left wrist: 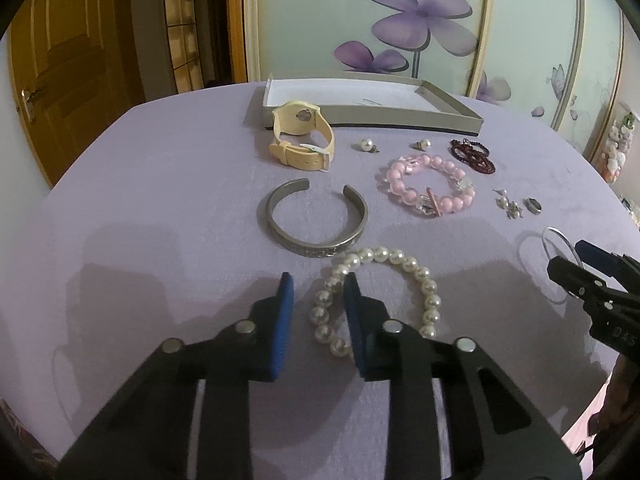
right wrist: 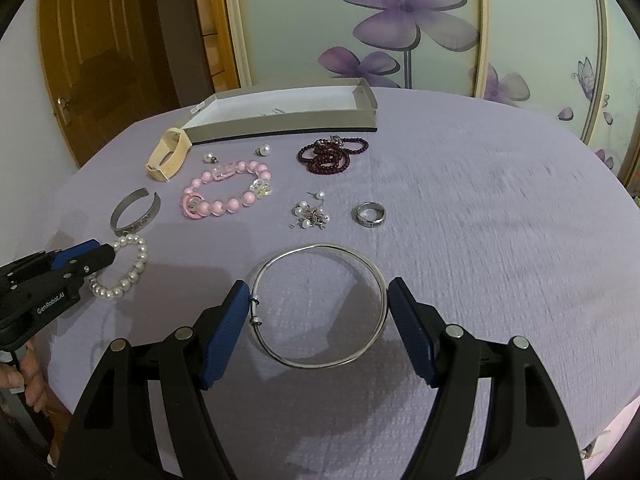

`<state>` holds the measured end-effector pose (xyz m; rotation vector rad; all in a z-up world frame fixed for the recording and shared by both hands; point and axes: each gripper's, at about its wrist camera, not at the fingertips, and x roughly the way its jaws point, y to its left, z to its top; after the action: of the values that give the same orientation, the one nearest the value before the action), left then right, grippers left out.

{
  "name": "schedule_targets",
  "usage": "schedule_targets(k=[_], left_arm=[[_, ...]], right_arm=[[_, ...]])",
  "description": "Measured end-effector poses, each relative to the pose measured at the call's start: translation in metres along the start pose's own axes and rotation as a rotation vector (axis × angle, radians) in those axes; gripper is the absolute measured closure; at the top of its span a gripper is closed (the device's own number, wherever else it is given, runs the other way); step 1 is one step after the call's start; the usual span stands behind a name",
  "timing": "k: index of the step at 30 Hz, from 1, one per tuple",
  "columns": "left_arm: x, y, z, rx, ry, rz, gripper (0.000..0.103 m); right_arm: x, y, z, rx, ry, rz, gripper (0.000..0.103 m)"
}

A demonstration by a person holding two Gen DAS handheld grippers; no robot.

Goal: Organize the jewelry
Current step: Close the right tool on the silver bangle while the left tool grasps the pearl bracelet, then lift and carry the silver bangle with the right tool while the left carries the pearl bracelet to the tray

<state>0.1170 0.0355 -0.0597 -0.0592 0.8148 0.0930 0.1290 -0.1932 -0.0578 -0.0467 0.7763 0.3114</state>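
My left gripper (left wrist: 318,286) is open, with its right finger over the left edge of a white pearl bracelet (left wrist: 430,300) on the purple cloth. My right gripper (right wrist: 318,290) is wide open and straddles a thin silver bangle (right wrist: 376,276), one finger on each side. A grey open box (left wrist: 400,118) with a white inside stands at the back. A cream watch (left wrist: 300,136), a grey cuff (left wrist: 280,224), a pink bead bracelet (left wrist: 444,202), dark red beads (right wrist: 332,156), pearl earrings (left wrist: 366,145), small charms (right wrist: 310,214) and a ring (right wrist: 370,215) lie between.
The round table (right wrist: 500,220) is covered by a purple cloth. A wardrobe with purple flowers (right wrist: 404,12) stands behind it. A wooden door (left wrist: 60,60) is at the left. A person's hand (right wrist: 28,376) holds the left gripper.
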Motion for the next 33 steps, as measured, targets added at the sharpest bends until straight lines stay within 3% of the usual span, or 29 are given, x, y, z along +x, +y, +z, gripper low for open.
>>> schedule_targets(k=[3,6,14,33], left_arm=[[-0.001,-0.002,0.000,0.007,-0.001,-0.001,0.082],[-0.001,-0.002,-0.001,0.008,-0.001,-0.007,0.093],[-0.009,-0.004,0.000,-0.001,-0.038,-0.039,0.094],[-0.052,-0.029,0.043,0.071,-0.204,-0.066,0.094]], right_arm=[[-0.001,0.001,0.000,0.001,-0.002,0.005,0.030],[-0.002,0.001,0.001,0.001,-0.006,0.009,0.030],[-0.011,0.002,0.004,0.001,-0.042,0.023,0.030],[-0.036,0.002,0.019,0.008,-0.159,0.085,0.030]])
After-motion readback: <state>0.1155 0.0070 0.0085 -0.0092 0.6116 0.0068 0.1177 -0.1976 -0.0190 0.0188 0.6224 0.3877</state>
